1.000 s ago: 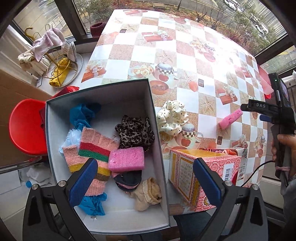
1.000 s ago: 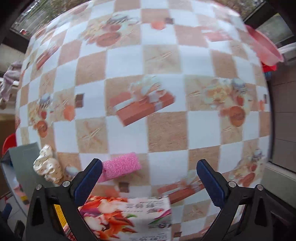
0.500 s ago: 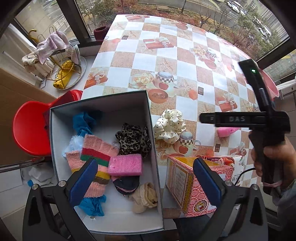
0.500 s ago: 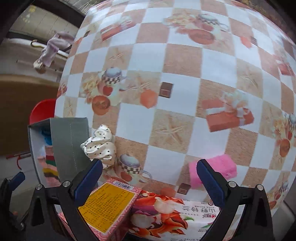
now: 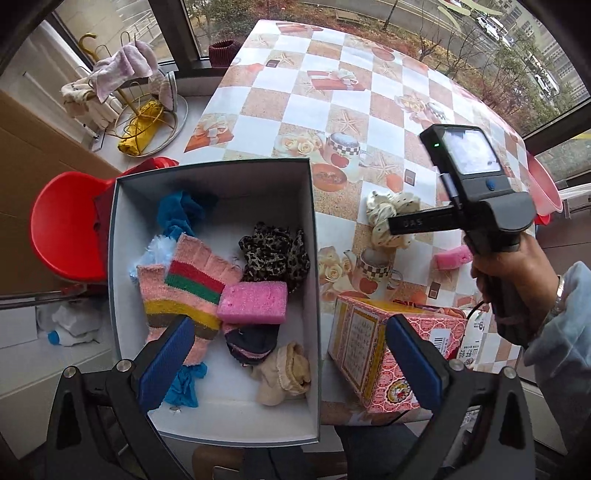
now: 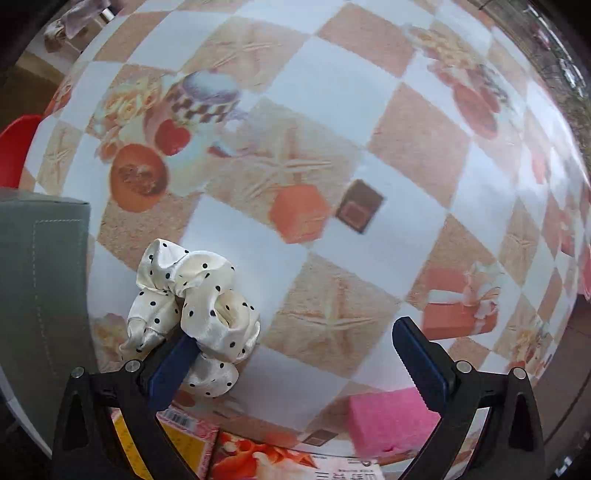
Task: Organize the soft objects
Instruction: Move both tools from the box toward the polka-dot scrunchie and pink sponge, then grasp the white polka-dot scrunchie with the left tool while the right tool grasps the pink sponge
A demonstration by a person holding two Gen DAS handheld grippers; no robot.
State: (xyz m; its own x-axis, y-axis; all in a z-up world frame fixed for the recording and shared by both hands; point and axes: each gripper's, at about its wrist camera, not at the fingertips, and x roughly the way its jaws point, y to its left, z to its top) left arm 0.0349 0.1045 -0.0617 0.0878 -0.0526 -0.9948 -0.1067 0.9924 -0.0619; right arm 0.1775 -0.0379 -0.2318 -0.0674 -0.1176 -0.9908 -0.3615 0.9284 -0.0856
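Left wrist view: high above the table edge, looking down and forward past the left gripper [image 5: 288, 358] — the open box [image 5: 314, 258] lies under it.
Right wrist view: low and close over the tablecloth [image 6: 332, 110], facing forward past the right gripper [image 6: 295, 363].
Shared: the spotted scrunchie [image 6: 192, 317], the pink sponge [image 6: 391, 421] — both near the right gripper.

A daylit table set beside large windows.

A checked tablecloth [image 5: 354, 110] printed with gift boxes, teacups and starfish is spread over the table. Dark-framed windows [image 5: 173, 33] are seen behind it, with bare trees and parked cars outside. A red plastic chair [image 5: 62, 229] is placed at the left, and a gold wire rack [image 5: 144, 110] draped with cloths is set on the white sill.
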